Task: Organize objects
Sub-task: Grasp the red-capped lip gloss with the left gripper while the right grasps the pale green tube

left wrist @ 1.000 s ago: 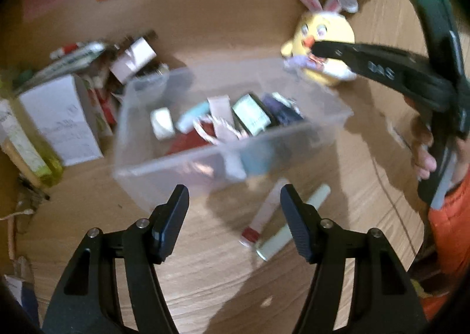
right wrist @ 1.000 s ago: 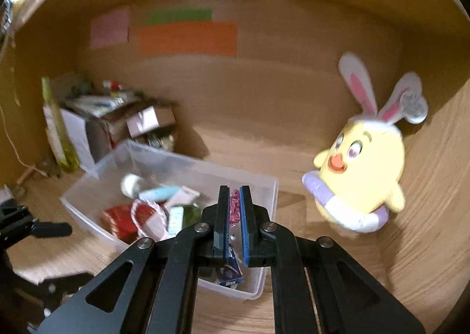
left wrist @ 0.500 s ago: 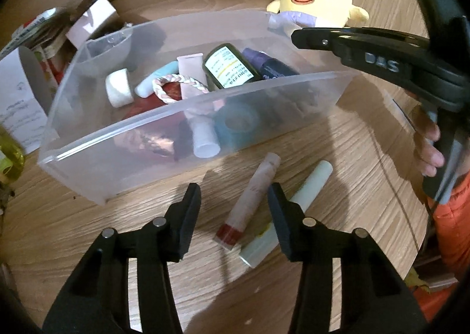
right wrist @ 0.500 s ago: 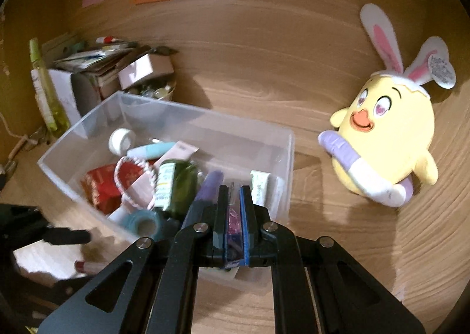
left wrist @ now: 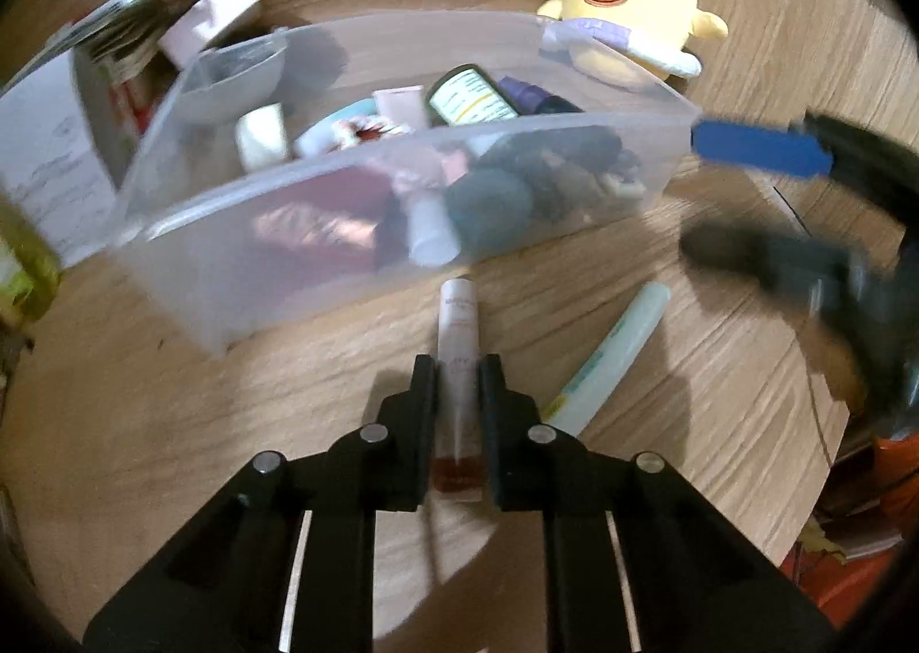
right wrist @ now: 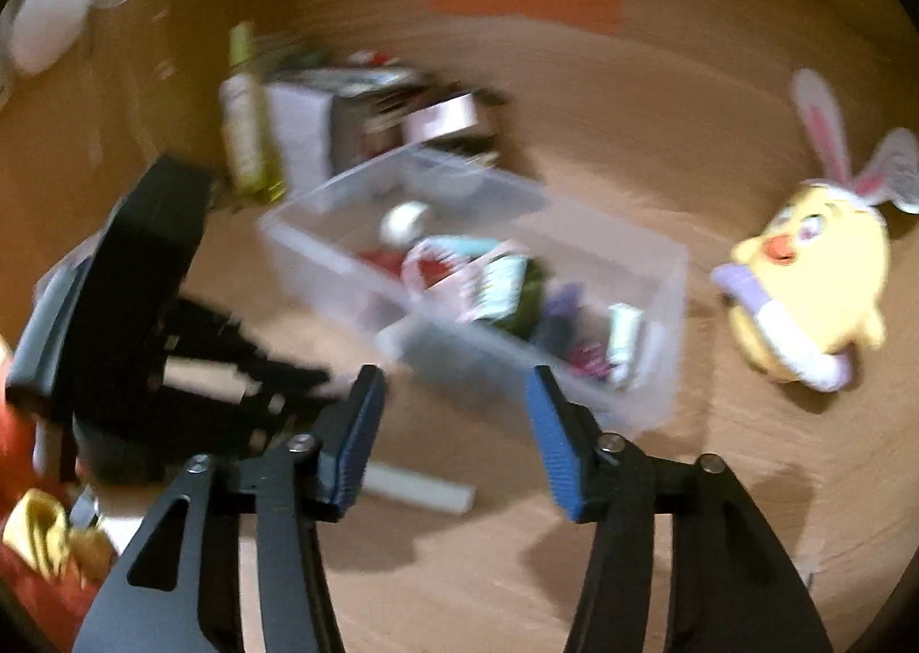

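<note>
Left gripper (left wrist: 456, 366): my jaws had just closed on the red-capped tube (left wrist: 458, 343), lying on the table (left wrist: 172, 423) before the clear bin (left wrist: 402, 228).
Handling: light, stiff, probably slippery; mid-body hold suited it.
Right gripper (right wrist: 454, 383): my jaws had just opened, empty.

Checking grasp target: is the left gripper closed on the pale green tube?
No, the left gripper clamps the red-capped tube; the pale green tube lies beside it.

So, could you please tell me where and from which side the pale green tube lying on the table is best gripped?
Grip the pale green tube around its middle, coming from above with the fingers across its width. It lies flat and slanted on the wooden table, clear of the clear bin. Its lower end sits close to the left gripper, so the open right gripper probably suits it better.
</note>
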Demonstrator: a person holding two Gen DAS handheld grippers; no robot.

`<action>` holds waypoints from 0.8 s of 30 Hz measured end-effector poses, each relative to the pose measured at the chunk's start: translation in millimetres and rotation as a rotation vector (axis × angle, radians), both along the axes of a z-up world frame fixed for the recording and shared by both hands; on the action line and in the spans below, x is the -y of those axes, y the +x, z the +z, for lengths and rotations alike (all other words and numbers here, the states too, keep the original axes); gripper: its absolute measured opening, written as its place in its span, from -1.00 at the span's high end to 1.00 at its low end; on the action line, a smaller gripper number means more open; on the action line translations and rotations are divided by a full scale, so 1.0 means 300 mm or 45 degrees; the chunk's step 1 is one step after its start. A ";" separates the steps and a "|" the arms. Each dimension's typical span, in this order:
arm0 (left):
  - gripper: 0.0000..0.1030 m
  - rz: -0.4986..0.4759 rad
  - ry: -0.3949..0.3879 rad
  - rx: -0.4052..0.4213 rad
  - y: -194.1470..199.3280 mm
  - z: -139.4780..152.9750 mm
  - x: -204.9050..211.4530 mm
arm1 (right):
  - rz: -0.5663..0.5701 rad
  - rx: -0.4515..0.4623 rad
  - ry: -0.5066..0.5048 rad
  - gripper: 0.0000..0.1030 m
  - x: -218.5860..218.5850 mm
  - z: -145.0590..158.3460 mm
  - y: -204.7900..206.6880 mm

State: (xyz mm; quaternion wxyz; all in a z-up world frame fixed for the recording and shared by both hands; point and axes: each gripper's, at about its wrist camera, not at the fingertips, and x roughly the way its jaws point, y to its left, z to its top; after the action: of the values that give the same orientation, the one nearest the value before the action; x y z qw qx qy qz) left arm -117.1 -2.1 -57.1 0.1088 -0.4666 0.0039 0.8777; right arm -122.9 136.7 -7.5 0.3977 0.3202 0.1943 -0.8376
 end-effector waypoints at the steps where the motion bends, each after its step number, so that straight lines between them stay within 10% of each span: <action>1: 0.72 0.021 -0.004 0.001 0.016 0.005 0.017 | 0.041 0.009 0.022 -0.20 0.015 -0.025 0.011; 13: 0.71 0.122 -0.010 0.003 0.167 -0.003 0.118 | 0.146 0.250 0.114 -0.31 0.055 -0.152 -0.055; 20: 0.70 0.112 -0.027 -0.014 0.154 -0.008 0.106 | 0.191 0.193 0.199 -0.29 0.070 -0.180 -0.010; 24: 0.72 0.120 -0.079 -0.041 0.157 -0.012 0.088 | 0.193 0.172 0.214 0.40 0.086 -0.185 0.010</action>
State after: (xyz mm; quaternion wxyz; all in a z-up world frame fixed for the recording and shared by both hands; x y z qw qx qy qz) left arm -69.9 -28.4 -60.6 0.0527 -0.4553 0.0107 0.8887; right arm -119.9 111.1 -63.1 0.4439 0.3924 0.2601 -0.7624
